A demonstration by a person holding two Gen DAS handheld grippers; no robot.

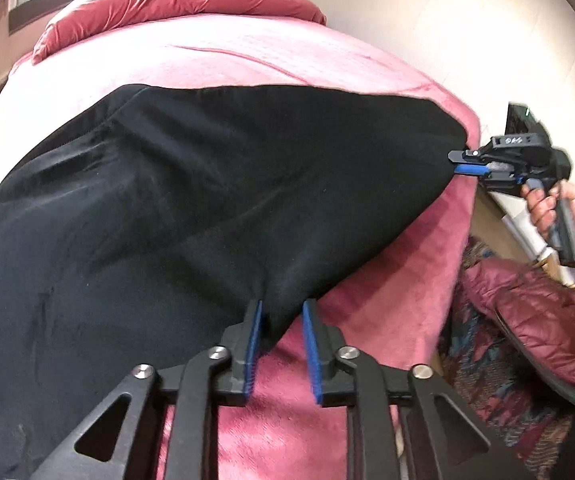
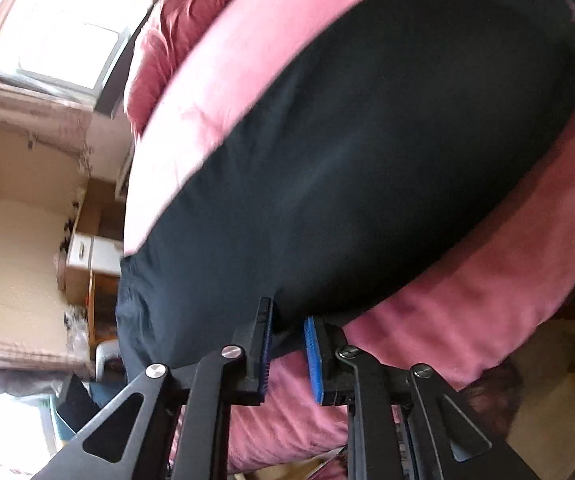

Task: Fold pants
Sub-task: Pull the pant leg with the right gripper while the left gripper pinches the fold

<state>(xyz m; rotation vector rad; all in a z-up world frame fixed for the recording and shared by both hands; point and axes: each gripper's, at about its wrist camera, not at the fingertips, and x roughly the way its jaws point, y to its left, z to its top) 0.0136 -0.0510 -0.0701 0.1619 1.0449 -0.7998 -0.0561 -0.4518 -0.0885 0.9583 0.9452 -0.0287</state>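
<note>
A bright window (image 2: 59,20) glows far up-left of the right tongs; a pink-covered bed (image 1: 215,56) stretches ahead, cream walls (image 1: 427,20) beyond, and white drawers (image 2: 83,256) stand left.

Black pants (image 1: 207,184) lie on a pink blanket (image 1: 247,56), beside a dark red quilted jacket (image 1: 535,320).

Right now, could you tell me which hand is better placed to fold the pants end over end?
Probably the right. The right gripper sits at the end corner of the pants, ready to carry it across. The left gripper straddles a mid-length point on the near edge. Both jaws stand slightly apart.
</note>
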